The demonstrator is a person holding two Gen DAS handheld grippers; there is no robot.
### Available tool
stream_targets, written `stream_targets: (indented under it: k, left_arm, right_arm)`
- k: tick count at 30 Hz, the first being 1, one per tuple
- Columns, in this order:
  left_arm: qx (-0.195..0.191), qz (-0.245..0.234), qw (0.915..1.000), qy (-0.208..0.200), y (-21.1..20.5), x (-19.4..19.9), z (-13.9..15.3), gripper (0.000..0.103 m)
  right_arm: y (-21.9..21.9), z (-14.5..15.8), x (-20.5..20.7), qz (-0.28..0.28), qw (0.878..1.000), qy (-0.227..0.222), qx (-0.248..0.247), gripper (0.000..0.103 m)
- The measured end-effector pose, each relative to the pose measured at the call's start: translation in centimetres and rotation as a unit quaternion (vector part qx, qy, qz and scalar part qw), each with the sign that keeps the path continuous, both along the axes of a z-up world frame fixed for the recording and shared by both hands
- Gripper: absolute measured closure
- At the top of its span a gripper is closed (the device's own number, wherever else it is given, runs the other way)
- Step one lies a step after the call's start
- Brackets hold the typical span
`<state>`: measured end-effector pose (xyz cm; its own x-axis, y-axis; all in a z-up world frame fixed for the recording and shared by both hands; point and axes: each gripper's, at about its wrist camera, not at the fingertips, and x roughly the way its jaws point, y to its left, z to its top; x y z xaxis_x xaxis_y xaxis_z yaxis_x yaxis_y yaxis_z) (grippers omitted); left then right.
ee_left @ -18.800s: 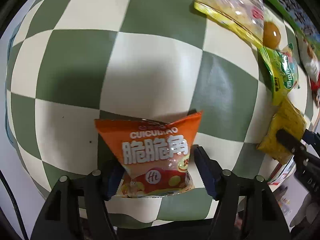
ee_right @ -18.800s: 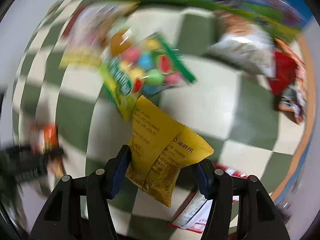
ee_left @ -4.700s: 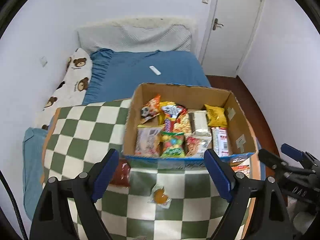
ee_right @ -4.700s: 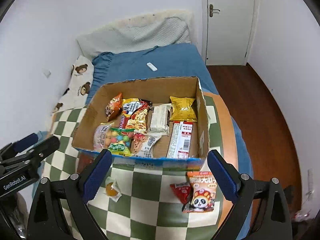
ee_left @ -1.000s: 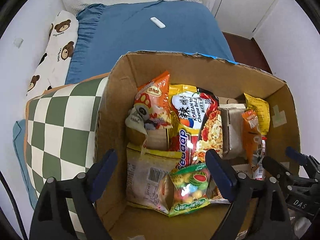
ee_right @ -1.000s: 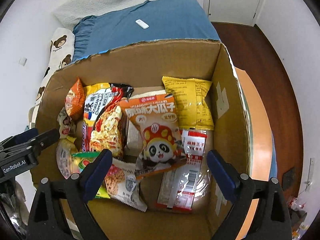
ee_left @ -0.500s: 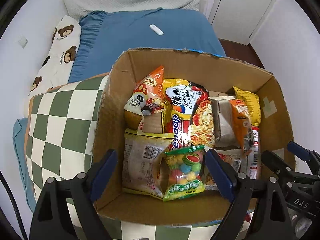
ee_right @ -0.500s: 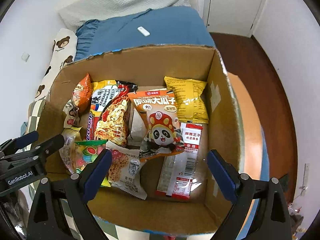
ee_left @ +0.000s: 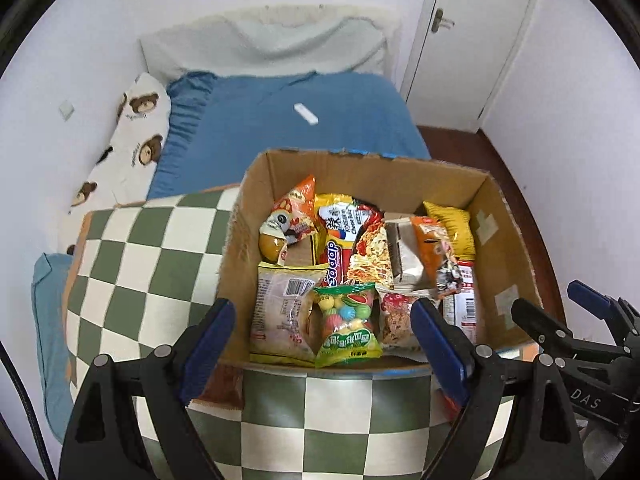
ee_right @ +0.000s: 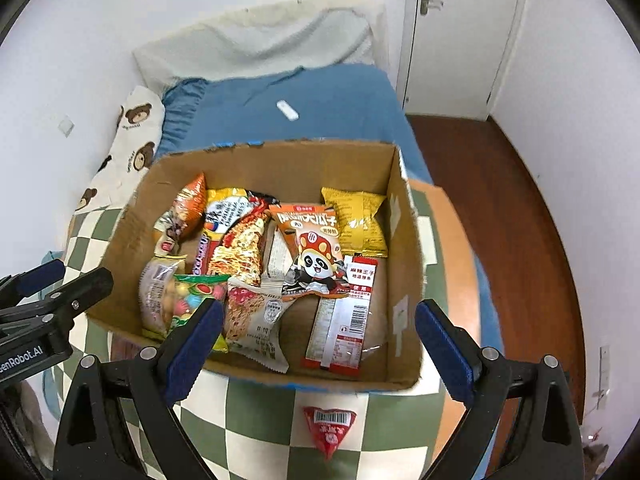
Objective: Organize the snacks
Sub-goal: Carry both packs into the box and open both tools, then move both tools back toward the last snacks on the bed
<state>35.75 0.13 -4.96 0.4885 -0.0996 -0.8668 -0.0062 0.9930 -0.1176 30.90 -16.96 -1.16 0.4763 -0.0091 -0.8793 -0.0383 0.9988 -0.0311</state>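
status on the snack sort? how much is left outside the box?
Mostly done: the cardboard box holds many packets, including the panda bag. Nothing in hand: left gripper and right gripper are open and empty. Left: the red triangular packet on the checkered cloth, plus a dark red packet at the box's left corner.

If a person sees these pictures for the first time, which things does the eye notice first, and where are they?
First comes the cardboard box on the checkered cloth, crowded with bright snack packets; the panda packet lies near its middle. One red triangular packet lies outside, in front of the box. The left gripper and right gripper are open and empty.
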Motion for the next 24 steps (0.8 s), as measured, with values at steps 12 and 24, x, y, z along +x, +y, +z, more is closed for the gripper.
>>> stream_targets:
  k: [12,24]
  left_arm:
    - [0.006,0.003,0.9979,-0.064,-0.1,-6.2,4.3,0.013]
    - [0.021,0.026,0.9991,-0.027,1.3,-8.2,0.4,0.013]
  right_arm:
    - [-0.2,4.4,-6.5,-0.006,0.998,-0.065,-0.002,0.004]
    - [-1.7,3.1,-9.3,-0.023,0.999,-0.037,0.028,0.003]
